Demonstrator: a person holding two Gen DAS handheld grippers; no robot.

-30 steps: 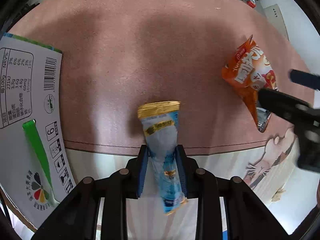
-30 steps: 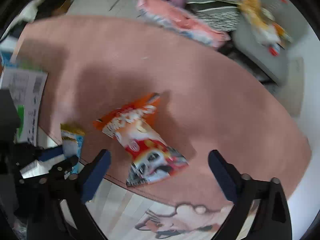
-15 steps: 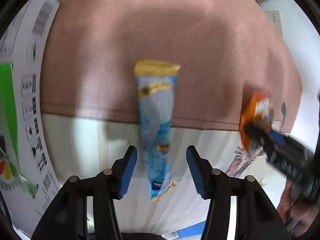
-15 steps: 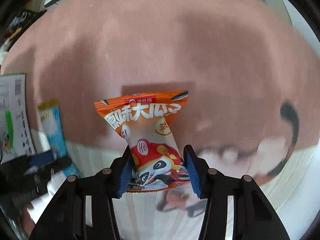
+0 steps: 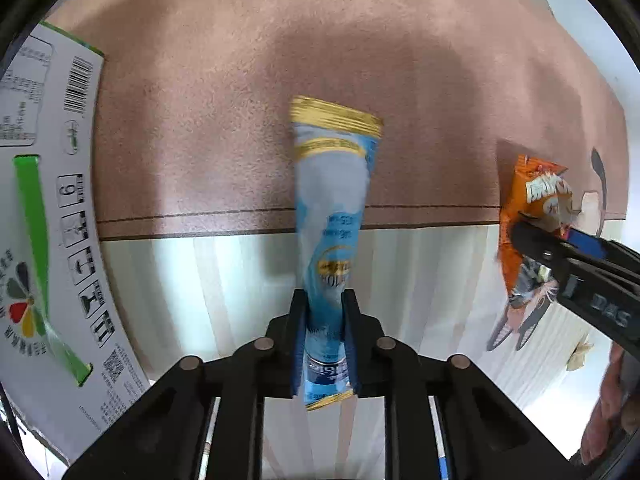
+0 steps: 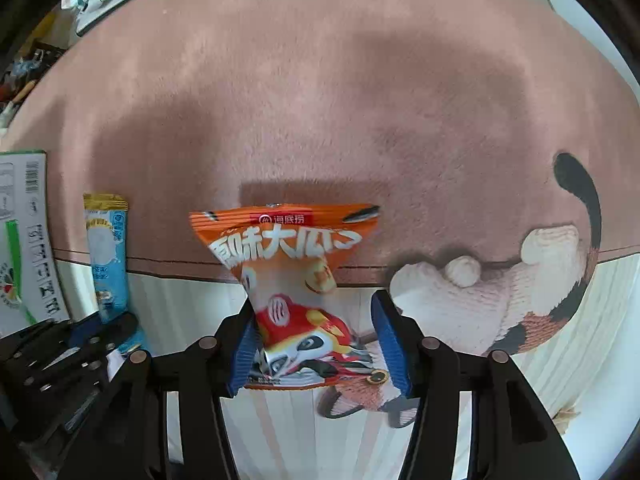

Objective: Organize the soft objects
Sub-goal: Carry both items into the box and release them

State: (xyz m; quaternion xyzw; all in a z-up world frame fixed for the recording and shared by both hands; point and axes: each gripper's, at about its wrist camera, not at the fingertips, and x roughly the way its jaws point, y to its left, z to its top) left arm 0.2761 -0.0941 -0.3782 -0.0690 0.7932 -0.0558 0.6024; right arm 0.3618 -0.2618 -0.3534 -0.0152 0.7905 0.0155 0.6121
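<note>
Between your left gripper [image 5: 324, 336] pads sits a blue sachet [image 5: 332, 216], clamped tight, gold-crimped top, print too blurry to read. Your right gripper [image 6: 320, 344] grasps the orange snack bag [image 6: 296, 280], panda mascot, "海底捞" on its red label. Both hang over the pink rug [image 6: 320, 100]; the cardboard box [image 5: 44, 216] is cut off.

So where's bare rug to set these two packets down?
Most room: pink rug beyond the orange packet and blue packet. A smaller gap lies between them. Crowded: carton at left, right gripper at right.
</note>
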